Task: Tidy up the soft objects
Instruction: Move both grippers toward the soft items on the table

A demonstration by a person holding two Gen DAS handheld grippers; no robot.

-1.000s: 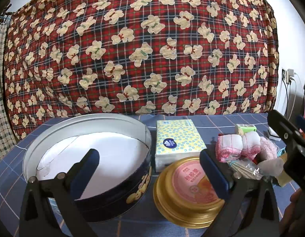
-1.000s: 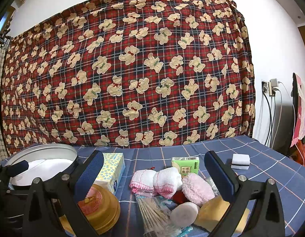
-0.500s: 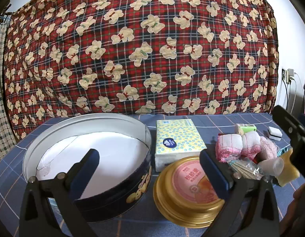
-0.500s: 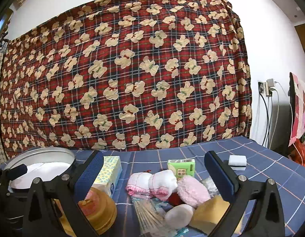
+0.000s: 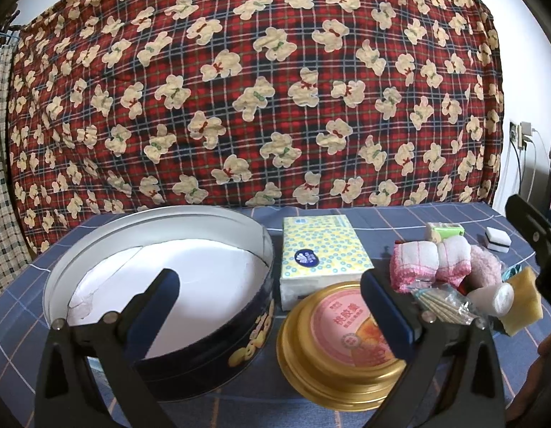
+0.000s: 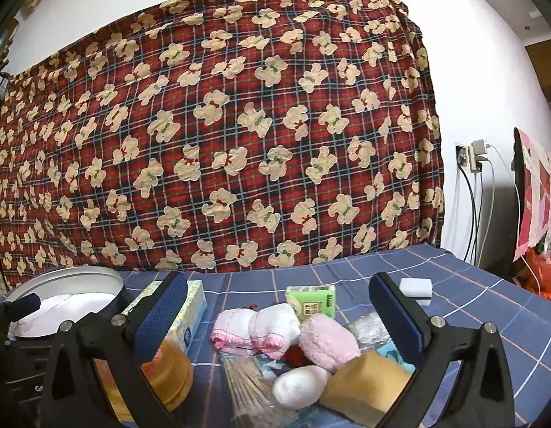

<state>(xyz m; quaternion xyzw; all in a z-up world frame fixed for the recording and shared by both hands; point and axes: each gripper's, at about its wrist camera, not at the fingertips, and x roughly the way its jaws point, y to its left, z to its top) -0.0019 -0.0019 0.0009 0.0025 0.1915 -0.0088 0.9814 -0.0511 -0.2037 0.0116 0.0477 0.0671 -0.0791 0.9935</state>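
Left gripper [image 5: 271, 303]: jaws spread wide, nothing between them; it hovers low over the near edge of the round tin and the gold lid.
Right gripper [image 6: 279, 310]: jaws wide apart and empty, framing the heap of soft things. In the left wrist view only its black body shows at the right edge.
Round tin [image 5: 211, 353]: open, dark blue wall, white lining inside; it sits at the left of the blue checked tablecloth [image 5: 393, 221]. The right wrist view shows only its far rim.
Gold lid [image 5: 332, 363]: pink label up, just right of the tin and touching the front of the tissue pack.
Tissue pack [image 5: 321, 249]: yellow with blue rings, lying flat behind the lid. The right wrist view shows its side (the left finger hides part of it).
Soft heap: two rolled pink-and-white cloths [image 6: 257, 328] side by side, a fluffy pink roll [image 6: 328, 342] touching them on the right, a white cotton ball [image 6: 300, 385] and a yellow sponge [image 6: 368, 388] in front.
Cotton swabs [image 6: 246, 385]: a clear bag lying at the front of the heap.
Green packet [image 6: 312, 299]: behind the cloths; its label reads clearly only in the right wrist view.
White eraser block [image 6: 416, 287]: alone, well apart to the right of the heap.
Backdrop: red plaid bear-print cloth [image 6: 222, 135] hanging behind the table.
Wall socket [image 6: 471, 157]: plugs and cables, plain in the right wrist view, tiny in the left.
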